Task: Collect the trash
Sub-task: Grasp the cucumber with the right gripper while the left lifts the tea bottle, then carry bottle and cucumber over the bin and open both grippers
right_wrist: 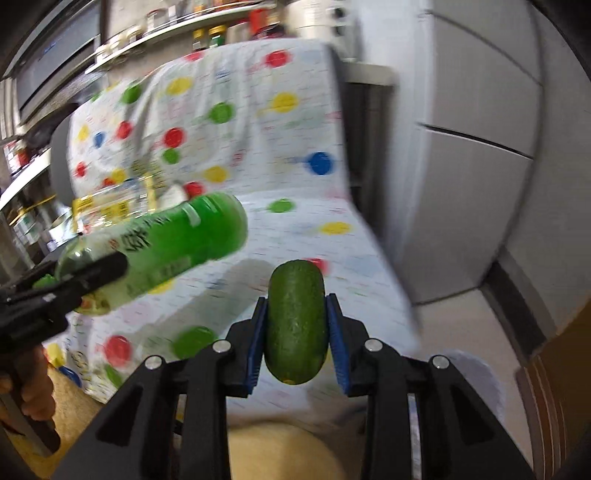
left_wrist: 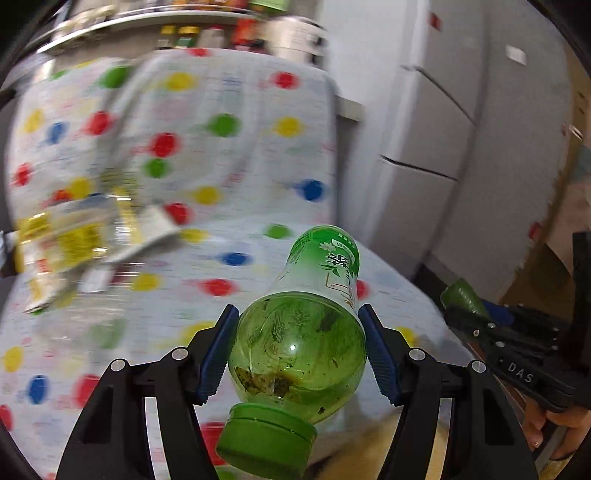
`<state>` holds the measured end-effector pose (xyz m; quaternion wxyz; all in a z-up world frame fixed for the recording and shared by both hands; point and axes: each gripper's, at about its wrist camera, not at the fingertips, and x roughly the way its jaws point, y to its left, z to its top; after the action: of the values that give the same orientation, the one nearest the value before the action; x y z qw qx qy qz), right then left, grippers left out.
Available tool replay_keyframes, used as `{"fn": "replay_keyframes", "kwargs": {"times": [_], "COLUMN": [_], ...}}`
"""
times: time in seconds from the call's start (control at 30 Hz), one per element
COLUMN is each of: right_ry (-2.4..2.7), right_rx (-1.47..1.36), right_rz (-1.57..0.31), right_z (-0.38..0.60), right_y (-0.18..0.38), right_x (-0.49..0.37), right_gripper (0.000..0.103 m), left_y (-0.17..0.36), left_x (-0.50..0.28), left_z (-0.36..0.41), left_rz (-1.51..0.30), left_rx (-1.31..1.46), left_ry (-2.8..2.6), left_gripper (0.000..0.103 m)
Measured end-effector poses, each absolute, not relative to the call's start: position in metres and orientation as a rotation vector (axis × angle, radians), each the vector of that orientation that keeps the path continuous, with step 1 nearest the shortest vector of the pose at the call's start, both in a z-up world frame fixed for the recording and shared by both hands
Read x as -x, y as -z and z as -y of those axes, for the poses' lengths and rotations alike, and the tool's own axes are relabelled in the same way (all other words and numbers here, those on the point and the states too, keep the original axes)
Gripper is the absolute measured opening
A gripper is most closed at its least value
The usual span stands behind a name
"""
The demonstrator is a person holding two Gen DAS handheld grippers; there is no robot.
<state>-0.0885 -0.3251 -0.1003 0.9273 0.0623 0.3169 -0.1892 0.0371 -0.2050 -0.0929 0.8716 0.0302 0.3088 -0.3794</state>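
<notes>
Polka-dotted cloth [left_wrist: 229, 155] covers the furniture ahead of both claws, with a grey fridge [left_wrist: 461, 122] to its right and cluttered shelves [right_wrist: 155, 29] above; everything beyond the claws is blurred. The left claw [left_wrist: 298, 349] is clenched on a green bottle [left_wrist: 299, 339], pads pressing its clear shoulder, green cap [left_wrist: 266, 439] pointing back toward the camera and some murky liquid with dregs pooled inside. The right claw [right_wrist: 296, 328] grips a dark green cucumber-like vegetable [right_wrist: 296, 317] across its middle, one end sticking out ahead of the pads. Left of the left claw, a crumpled yellow-printed wrapper [left_wrist: 81, 243] lies on the cloth, uncollected.

Risks, as I judge them: the round, smooth bottle could rotate or slip between the pads during a fast swing, since the sloshing liquid shifts its weight. The vegetable's rounded skin could likewise slide forward out of the pads. The two claws travel near each other, so their loads might knock together.
</notes>
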Motion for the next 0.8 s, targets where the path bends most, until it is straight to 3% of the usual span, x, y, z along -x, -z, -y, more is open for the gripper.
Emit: {"fn": "replay_keyframes", "kwargs": {"times": [0.33,0.63,0.7,0.73,0.8], "right_ry": [0.657,0.716,0.73,0.737,0.751], "right_rx": [-0.245,-0.438,-0.487,-0.509,-0.531], "right_rz": [-0.674,-0.747,-0.739,-0.731,-0.716], "right_z": [0.417,0.478,0.487,0.491,0.495], "right_y": [0.132,0.187,0.196,0.199,0.199], "right_x": [0.201,0.236,0.237,0.238,0.24], "right_gripper": [0.031,0.032,0.038,0.054,0.057], "left_y": [0.118,0.165,0.175,0.177,0.176], "left_x": [0.039,0.084,0.085,0.084,0.08], "left_z": [0.346,0.433,0.451,0.456,0.46], "left_rz": [-0.675,-0.772,-0.81,-0.828,-0.843], "left_rx": [-0.227,-0.387,-0.419,-0.424,-0.406], "left_ry": [1.081,1.199,1.199,1.195,1.2], "left_gripper": [0.066,0.067,0.07,0.071,0.08]}}
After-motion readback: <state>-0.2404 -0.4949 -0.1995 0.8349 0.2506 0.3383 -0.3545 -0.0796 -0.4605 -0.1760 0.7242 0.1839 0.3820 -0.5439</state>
